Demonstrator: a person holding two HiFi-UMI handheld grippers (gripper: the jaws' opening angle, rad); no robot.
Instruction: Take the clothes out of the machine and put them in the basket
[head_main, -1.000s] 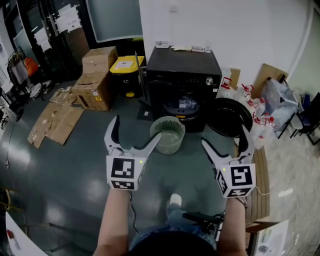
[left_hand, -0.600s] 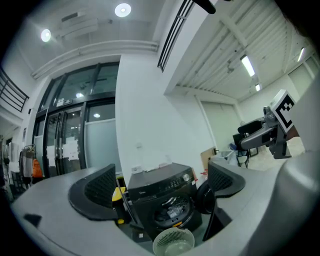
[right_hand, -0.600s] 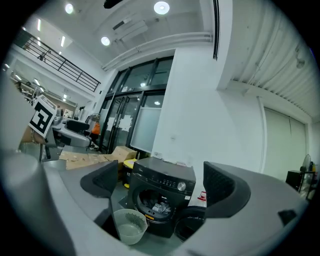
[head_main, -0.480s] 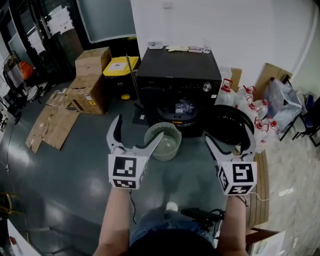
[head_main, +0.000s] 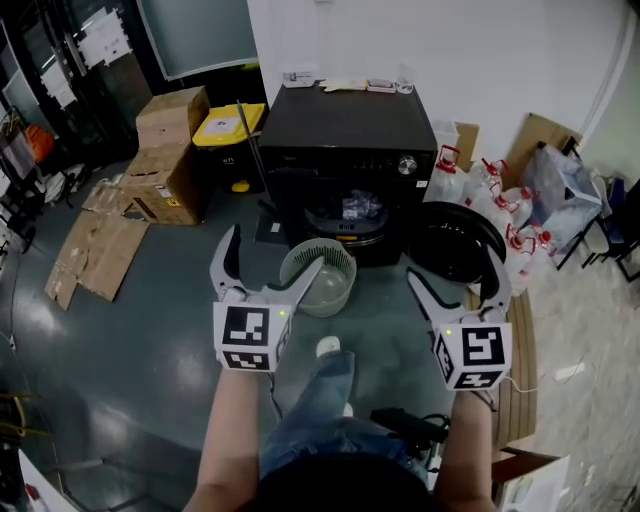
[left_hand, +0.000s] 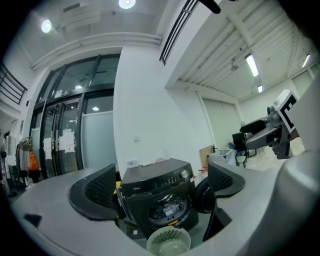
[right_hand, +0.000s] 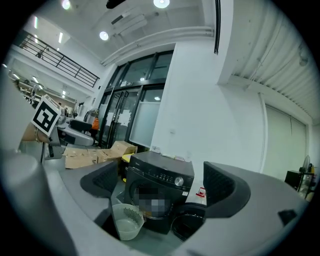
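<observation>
I am holding the left gripper (head_main: 275, 252) and right gripper (head_main: 452, 268) wide open and empty, the clothes (head_main: 357, 207) lying straight ahead between them, inside the washing machine (head_main: 345, 125), beyond the basket (head_main: 342, 260).

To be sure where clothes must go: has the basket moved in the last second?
No. The basket sits where it was, on the floor just in front of the open machine; only the camera has shifted.
</observation>
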